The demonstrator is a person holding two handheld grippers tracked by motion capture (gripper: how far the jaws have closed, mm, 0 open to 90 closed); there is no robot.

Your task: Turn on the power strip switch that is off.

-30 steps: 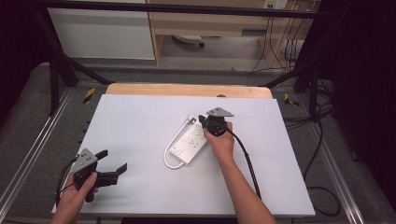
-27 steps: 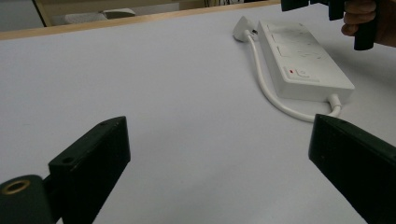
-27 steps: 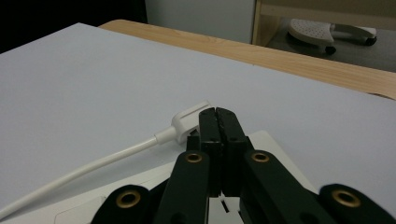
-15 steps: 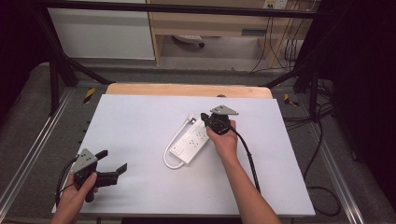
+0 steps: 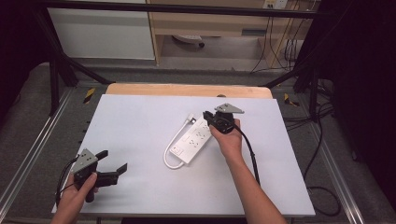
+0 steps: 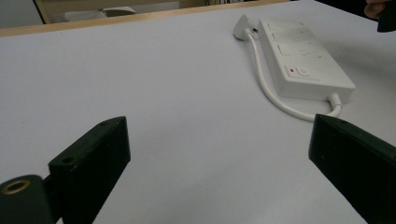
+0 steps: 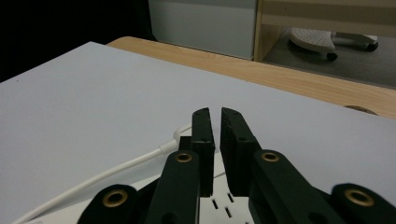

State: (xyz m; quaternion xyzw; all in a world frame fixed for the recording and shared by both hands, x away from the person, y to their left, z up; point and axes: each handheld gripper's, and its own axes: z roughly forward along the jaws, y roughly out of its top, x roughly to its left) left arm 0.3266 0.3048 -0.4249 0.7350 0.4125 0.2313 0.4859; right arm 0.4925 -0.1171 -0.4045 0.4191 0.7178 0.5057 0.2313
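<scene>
I can read no word, brand or number anywhere. The nearest thing to a sign is a small red mark beside the switch on the white power strip (image 6: 303, 58) lying on my table (image 5: 140, 121).

A white sheet (image 5: 140, 135) covers a wooden tabletop (image 5: 187, 89). Beyond the table stand a white cabinet (image 5: 100, 32) and a wooden shelf unit (image 5: 210, 23). Black cables (image 5: 322, 154) trail across the grey floor.

White power strip (image 5: 196, 138) lies flat and slantwise mid-table, sockets up — its short white cord (image 5: 172, 148) loops alongside to the plug (image 5: 190, 119).
</scene>
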